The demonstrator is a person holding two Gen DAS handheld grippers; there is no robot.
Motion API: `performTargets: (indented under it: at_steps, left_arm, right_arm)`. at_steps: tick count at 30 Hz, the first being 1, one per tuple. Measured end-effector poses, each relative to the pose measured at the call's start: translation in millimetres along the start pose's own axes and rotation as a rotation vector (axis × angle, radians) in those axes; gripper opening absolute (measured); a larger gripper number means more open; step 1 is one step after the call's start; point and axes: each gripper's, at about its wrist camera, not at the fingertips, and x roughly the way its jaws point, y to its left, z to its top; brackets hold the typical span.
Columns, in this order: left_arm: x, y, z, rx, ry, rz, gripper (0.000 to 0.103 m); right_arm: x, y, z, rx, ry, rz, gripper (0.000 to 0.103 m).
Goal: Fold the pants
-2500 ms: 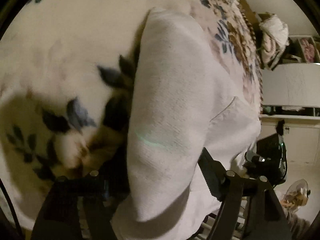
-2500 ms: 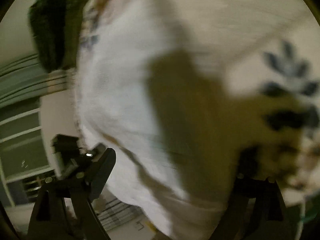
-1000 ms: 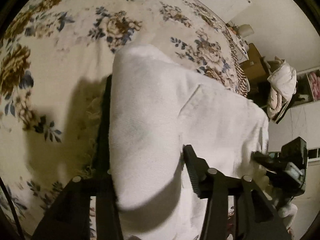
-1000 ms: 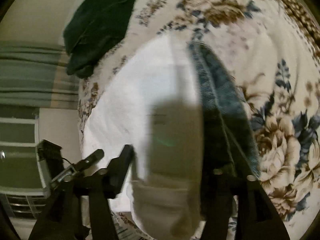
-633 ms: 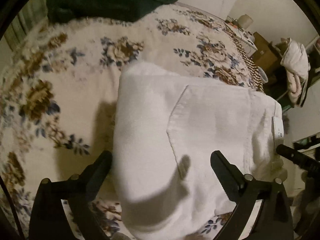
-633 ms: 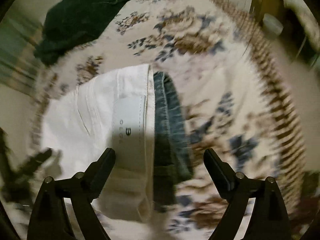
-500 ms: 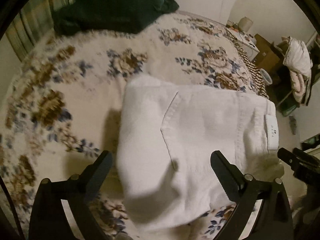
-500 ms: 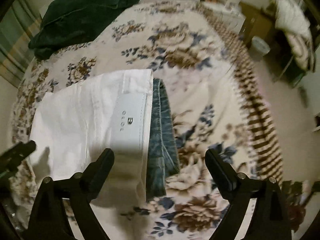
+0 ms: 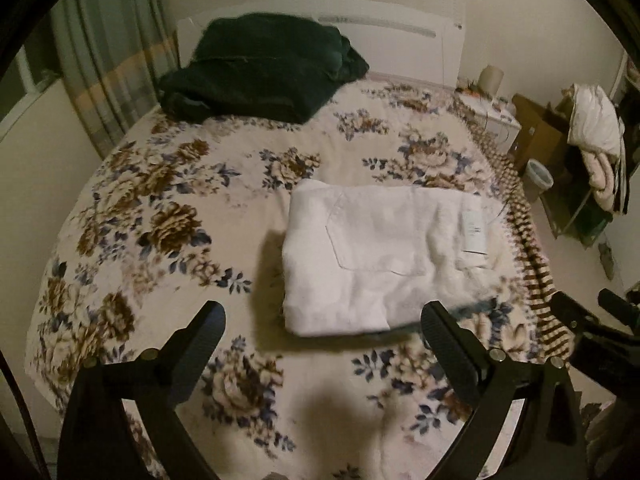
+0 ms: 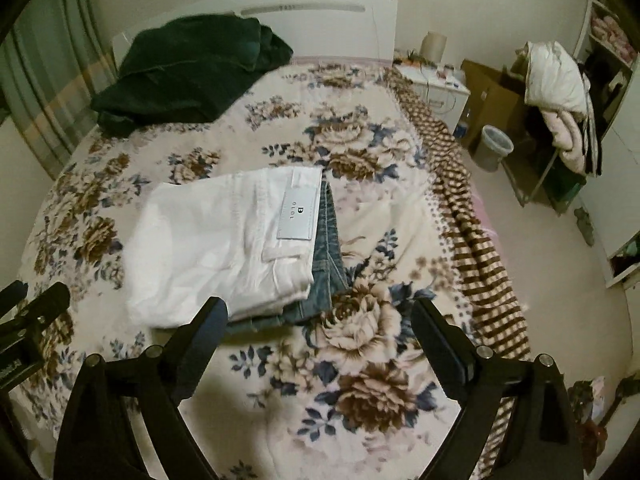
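White pants (image 9: 380,256) lie folded in a flat rectangle on the floral bedspread (image 9: 160,216), back pocket and label facing up. In the right wrist view the white pants (image 10: 224,240) lie on top of folded blue jeans (image 10: 326,256), whose edge sticks out at the right. My left gripper (image 9: 320,332) is open and empty, held back above the bed near the pants' near edge. My right gripper (image 10: 320,320) is open and empty, just in front of the stack. The right gripper's tip shows at the left wrist view's right edge (image 9: 580,316).
A dark green garment (image 9: 260,68) lies heaped at the head of the bed by the white headboard (image 9: 384,28). A brown striped blanket edge (image 10: 472,232) hangs off the bed's right side. Beyond it stand a nightstand (image 10: 440,84), a bin (image 10: 494,148) and a laundry rack (image 10: 560,92).
Both grippers let go of the white pants and opened. They pulled back and up from the stack, so the whole bed now shows.
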Motion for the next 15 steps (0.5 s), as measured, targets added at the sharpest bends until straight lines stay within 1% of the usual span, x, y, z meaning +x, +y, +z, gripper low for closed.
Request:
performTargets:
  at_steps: [1,8,13,15]
  left_arm:
    - [-11.8,-1.2,-4.0,-0.003,-0.009,0.006,0.100]
    - [-130.8,-10.5,-44.6,-0.007,-0.081,0.046,0.100]
    - [-209.6,-13.7,-67.6,-0.009,-0.135,0.074,0.100]
    - [-242.2,-13.5,-75.1,-0.014,-0.160,0.068,0.100]
  right_arm:
    - [-16.0,-1.6,-6.0,-0.002,-0.009,0.008,0.095]
    - [-132.2,-11.2,-49.0,-0.034,-0.073,0.052,0.095]
    - [-225.1,-19.4,-77.6,-0.055,-0.125,0.083,0.095]
    - [-267.6,-23.5,-89.0,-0.063,-0.161,0.087,0.095]
